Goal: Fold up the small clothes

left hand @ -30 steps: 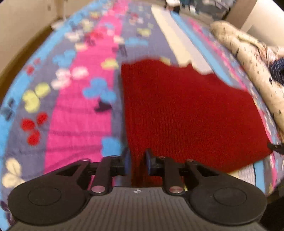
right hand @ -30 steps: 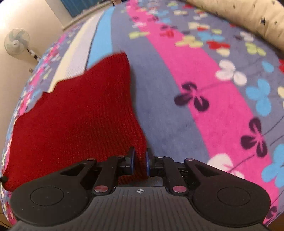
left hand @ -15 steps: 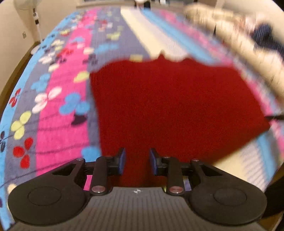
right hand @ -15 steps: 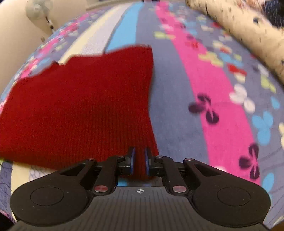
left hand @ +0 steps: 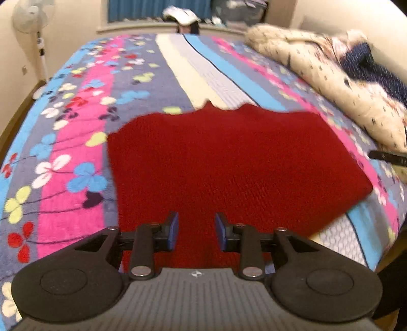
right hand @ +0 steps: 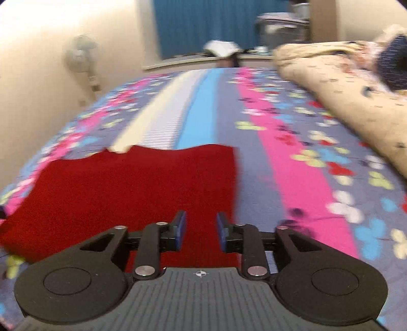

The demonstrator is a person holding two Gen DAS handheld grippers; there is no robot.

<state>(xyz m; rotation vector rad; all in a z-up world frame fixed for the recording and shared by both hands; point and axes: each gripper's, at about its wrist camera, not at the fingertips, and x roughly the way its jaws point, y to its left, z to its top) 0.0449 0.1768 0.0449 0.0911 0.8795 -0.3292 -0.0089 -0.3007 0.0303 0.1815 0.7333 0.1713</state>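
Left tool [left hand: 195, 230]: jaws parted, blue pads [left hand: 173, 230] well apart, nothing between them. It sits over the near edge of the red knit garment [left hand: 229, 163]; contact with the cloth cannot be told.

Right tool [right hand: 201, 233]: jaws likewise parted, blue pads [right hand: 181, 230] apart, gripping nothing. It sits over the near right part of the same red knit garment [right hand: 132, 185], just inside the cloth's right edge.

Garment: spread flat on the bed [left hand: 76, 142], close to the bed's near edge and roughly mid-width. Far edge is uneven, with a small notch. In the left view, its near right corner reaches toward the bed's near right corner.

Bed cover: lengthwise stripes in pink, grey-blue, light blue and cream, with flower prints.

Along the bed's right edge: a bunched cream blanket [left hand: 330, 79] with small dark marks, well apart from the garment; a dark blue item [left hand: 374, 68] lies on it.

Beyond the bed's left edge: a standing fan [left hand: 33, 23] against the wall. Behind the far edge: a blue curtain [right hand: 203, 23].
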